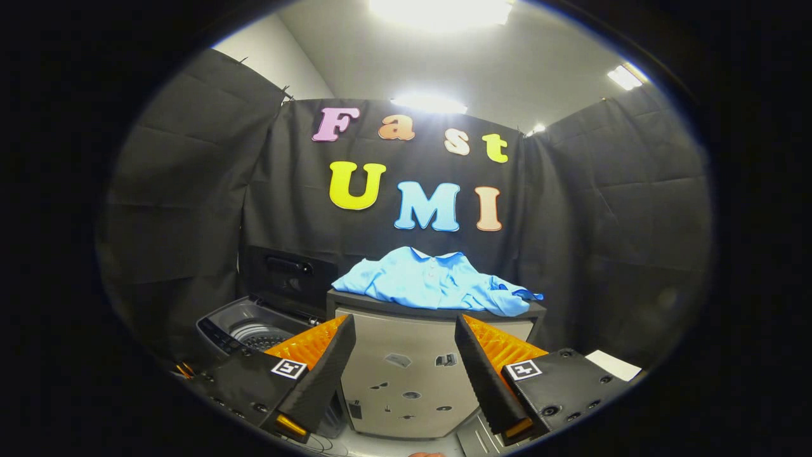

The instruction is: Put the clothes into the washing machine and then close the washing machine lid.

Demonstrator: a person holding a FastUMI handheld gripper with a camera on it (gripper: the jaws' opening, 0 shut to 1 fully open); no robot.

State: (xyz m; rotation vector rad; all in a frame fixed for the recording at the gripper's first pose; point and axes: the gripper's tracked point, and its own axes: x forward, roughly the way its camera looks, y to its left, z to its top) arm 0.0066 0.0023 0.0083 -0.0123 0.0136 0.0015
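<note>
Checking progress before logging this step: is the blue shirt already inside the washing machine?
No: the blue shirt lies on the grey cabinet, beyond the open tongs, beside the washing machine.

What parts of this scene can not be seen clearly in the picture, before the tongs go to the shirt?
- Washing machine drum, gripper view: the left finger covers its near side, so its contents cannot be told.
- Blue shirt on the cabinet: crumpled, its far side is hidden by its own folds.
- Raised lid: dark against the cloth wall, hinge unclear.
- Tongs: open, nothing between them; their bases are cut off.
</note>
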